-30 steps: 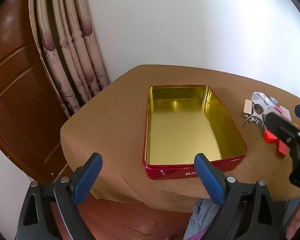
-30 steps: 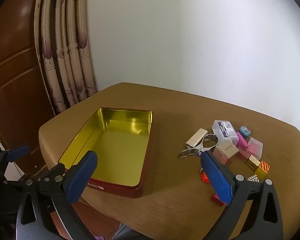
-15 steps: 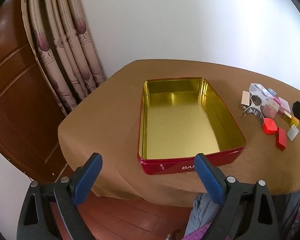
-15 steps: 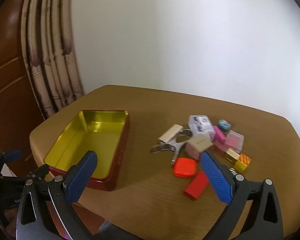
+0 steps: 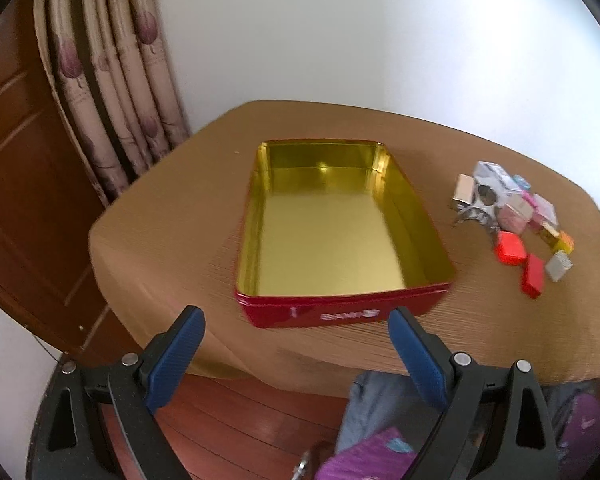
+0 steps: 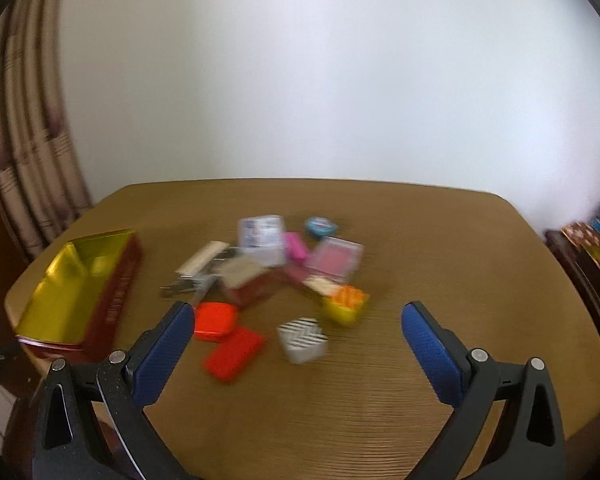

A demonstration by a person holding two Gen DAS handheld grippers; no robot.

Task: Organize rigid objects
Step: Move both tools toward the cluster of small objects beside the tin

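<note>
A red tin (image 5: 342, 314) with a gold inside stands open and empty on the brown table; it also shows at the left of the right wrist view (image 6: 116, 296). A pile of small boxes lies to its right: an orange-red case (image 6: 215, 320), a red box (image 6: 236, 354), a black-and-white zigzag box (image 6: 302, 338), a yellow-orange box (image 6: 346, 304), a pink clear case (image 6: 334, 258). My left gripper (image 5: 296, 346) is open and empty at the tin's near edge. My right gripper (image 6: 296, 338) is open and empty just before the pile.
Patterned curtains (image 5: 116, 80) and a wooden door (image 5: 16, 184) stand left of the table. A white wall is behind. The table's near edge (image 5: 340, 376) drops to a wooden floor. A cluttered shelf (image 6: 588, 248) sits at the far right.
My right gripper has swung right from the tin toward the pile and closer to it. My left gripper has drawn back a little; the tin looks farther away.
</note>
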